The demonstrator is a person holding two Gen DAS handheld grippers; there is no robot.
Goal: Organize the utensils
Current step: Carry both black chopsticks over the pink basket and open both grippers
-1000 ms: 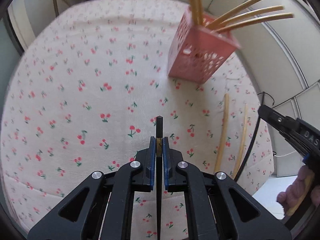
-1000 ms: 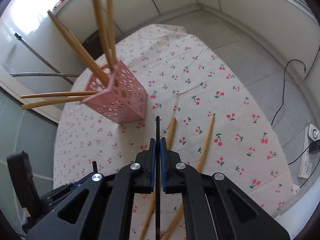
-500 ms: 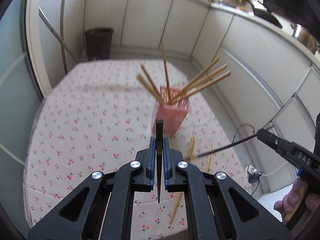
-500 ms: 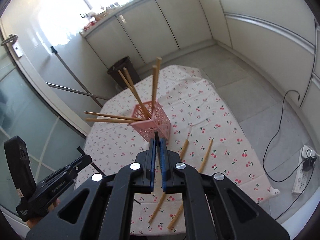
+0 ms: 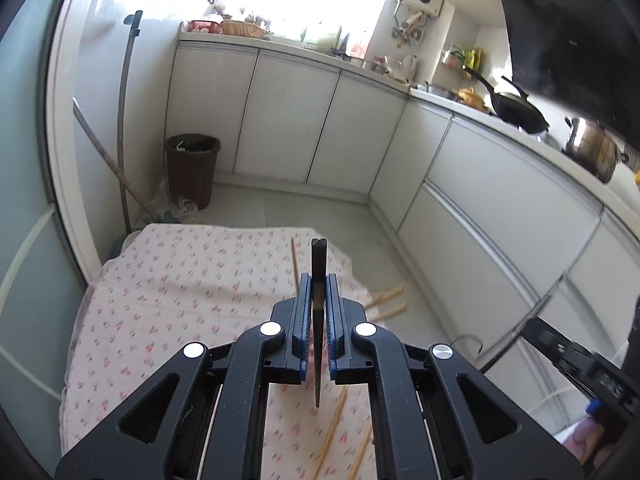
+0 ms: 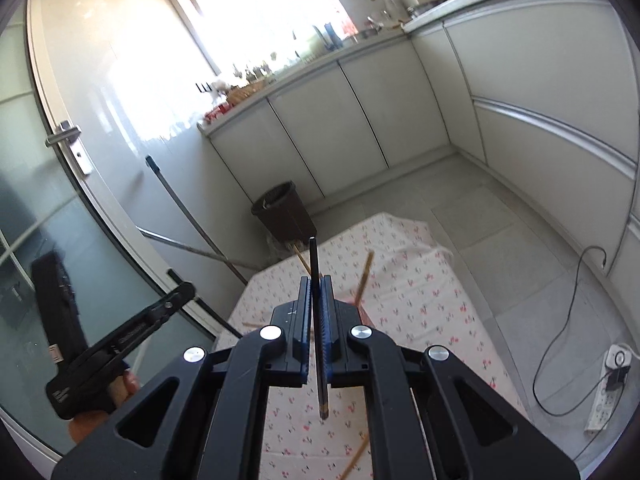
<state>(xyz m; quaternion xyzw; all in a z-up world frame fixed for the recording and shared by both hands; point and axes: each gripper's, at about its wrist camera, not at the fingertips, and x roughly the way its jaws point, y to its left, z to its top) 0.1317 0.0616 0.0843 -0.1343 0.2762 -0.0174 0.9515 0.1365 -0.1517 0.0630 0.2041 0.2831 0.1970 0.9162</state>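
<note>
left wrist view: left gripper (image 5: 319, 322) clamped on 1 thin dark chopstick (image 5: 318, 264), pinched part-way along, top end poking up past the blue pads, lower end hanging free below. judged light, stiff and smooth, so likely to pivot or slip in a narrow pinch; best gripped near the middle, square across the pads. 2 pale wooden chopsticks (image 5: 332, 436) flat on the cherry-print tablecloth (image 5: 180, 300) below the gripper, other pale ends (image 5: 390, 294) jutting out behind the right pad. pink holder hidden behind the gripper here.

right wrist view: right gripper (image 6: 316, 312) likewise closed on a second dark chopstick (image 6: 315, 256), held on a slight tilt. pale sticks (image 6: 364, 276) leaning up behind the pads, with only a blurred pink patch (image 6: 362, 308) beside them, probably the holder. 1 more pale stick (image 6: 356, 458) flat on the cloth, low and hard to pinch without scraping fabric.
</note>
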